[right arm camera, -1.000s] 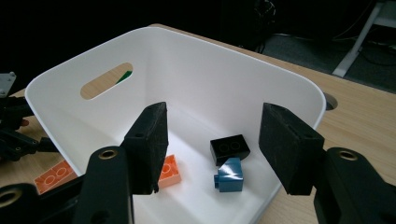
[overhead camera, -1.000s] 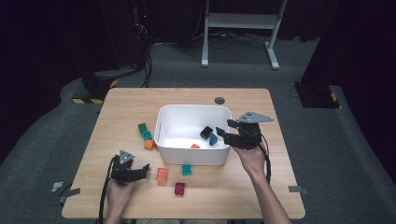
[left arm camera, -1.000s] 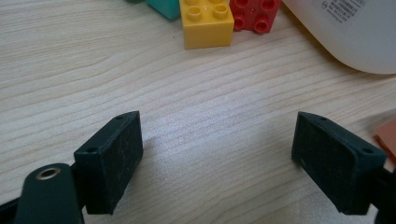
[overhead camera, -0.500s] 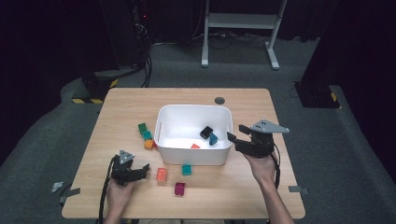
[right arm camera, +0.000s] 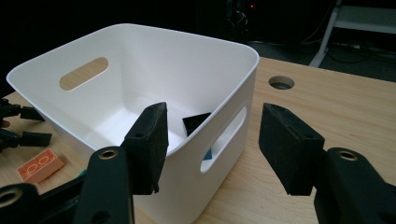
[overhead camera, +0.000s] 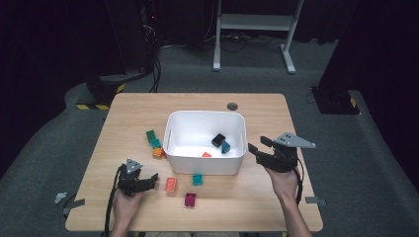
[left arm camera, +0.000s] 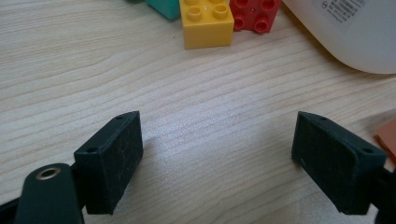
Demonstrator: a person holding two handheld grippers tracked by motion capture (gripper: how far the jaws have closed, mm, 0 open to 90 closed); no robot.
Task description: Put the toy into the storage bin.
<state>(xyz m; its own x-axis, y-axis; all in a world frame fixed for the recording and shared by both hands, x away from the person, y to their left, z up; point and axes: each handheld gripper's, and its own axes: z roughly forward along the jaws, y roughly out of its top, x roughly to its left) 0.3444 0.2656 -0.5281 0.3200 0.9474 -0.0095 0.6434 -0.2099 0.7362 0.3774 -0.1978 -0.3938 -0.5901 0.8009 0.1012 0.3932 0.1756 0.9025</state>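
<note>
Bright table, dark room around it.
Overhead light whitens the bin point(overhead camera: 206, 159); soft shadows pool under the left gripper's pads point(left arm camera: 112, 163); bricks at 12 o'clock blur slightly.

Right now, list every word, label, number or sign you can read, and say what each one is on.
Grey printed label on the white plastic bin: several small lines and round symbols, too blurred to read.
Yellow-and-black hazard stripes on the dark floor base: a warning pattern, no words.
Nothing else carries text.

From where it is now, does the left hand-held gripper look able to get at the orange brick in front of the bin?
Probably yes. The left hand-held gripper is open, and the orange brick lies just beside it on bare table, with nothing between them.
</note>
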